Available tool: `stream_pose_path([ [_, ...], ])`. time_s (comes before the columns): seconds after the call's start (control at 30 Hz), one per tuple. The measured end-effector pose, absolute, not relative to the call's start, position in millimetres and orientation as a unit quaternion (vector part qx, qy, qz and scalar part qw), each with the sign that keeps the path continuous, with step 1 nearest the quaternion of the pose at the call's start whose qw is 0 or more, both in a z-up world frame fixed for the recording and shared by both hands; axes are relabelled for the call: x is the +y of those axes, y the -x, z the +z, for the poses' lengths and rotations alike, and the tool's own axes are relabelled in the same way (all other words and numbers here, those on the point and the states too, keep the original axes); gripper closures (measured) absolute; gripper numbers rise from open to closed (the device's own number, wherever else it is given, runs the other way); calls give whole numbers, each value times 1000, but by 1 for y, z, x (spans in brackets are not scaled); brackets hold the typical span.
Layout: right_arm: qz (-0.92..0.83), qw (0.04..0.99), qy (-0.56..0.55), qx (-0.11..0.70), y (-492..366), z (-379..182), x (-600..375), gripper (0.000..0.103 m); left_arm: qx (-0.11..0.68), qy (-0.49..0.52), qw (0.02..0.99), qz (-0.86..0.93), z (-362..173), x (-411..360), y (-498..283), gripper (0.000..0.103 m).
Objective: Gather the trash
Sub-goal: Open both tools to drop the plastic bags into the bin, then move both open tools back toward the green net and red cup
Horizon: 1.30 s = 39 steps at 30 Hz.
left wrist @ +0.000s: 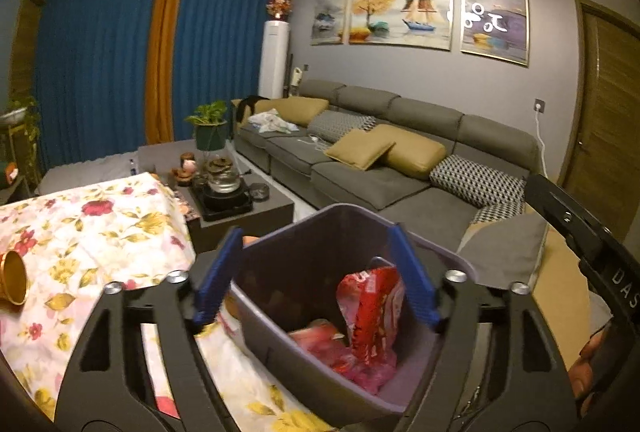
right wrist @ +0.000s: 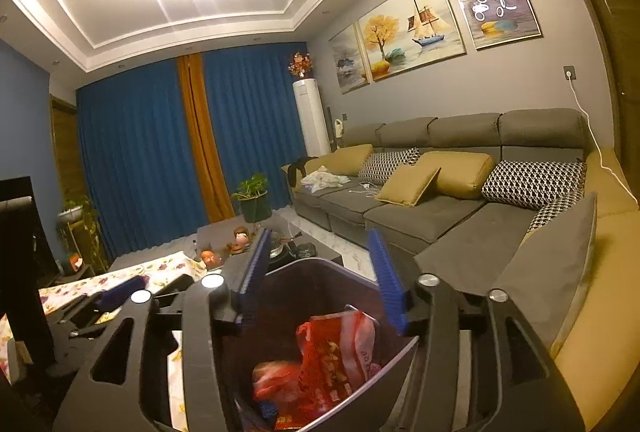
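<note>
A grey trash bin [left wrist: 288, 272] stands beside the floral-cloth table, with red snack wrappers [left wrist: 372, 316] inside. My left gripper [left wrist: 316, 272] is open above the bin, its blue fingers [left wrist: 218, 276] spread wide with nothing between them. In the right wrist view the same bin [right wrist: 312, 280] lies below my right gripper [right wrist: 320, 280], which is open and empty over the red wrappers [right wrist: 332, 356]. The left gripper also shows at the left of the right wrist view [right wrist: 120, 292].
A table with a floral cloth [left wrist: 80, 240] lies at left, with a gold cup [left wrist: 12, 280] on its side. A dark tea table [left wrist: 240, 200] with a kettle stands behind. A grey sofa [left wrist: 380, 168] with cushions runs along the right wall.
</note>
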State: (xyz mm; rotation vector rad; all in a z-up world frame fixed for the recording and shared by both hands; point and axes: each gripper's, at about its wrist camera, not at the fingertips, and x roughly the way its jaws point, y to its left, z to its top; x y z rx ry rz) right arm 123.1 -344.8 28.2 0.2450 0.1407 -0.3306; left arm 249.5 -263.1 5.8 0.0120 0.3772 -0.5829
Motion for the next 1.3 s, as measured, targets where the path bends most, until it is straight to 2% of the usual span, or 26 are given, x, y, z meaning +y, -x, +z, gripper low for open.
stream_pose_path([
  [0.23, -158, 977, -122, 70, -118, 31, -344, 29, 191, -15, 950, -249, 6, -235, -239, 15],
  [0.4, -144, 980, -118, 72, -116, 34, -336, 24, 193, -6, 958, -214, 10, -203, -229, 13],
  [0.77, -94, 988, -97, 75, -120, 38, -285, 24, 191, -1, 973, -127, 9, -119, -219, 13],
  [1.3, 41, 990, -49, 127, -191, 30, -154, 24, 206, 26, 975, 74, -5, 70, -238, 13],
])
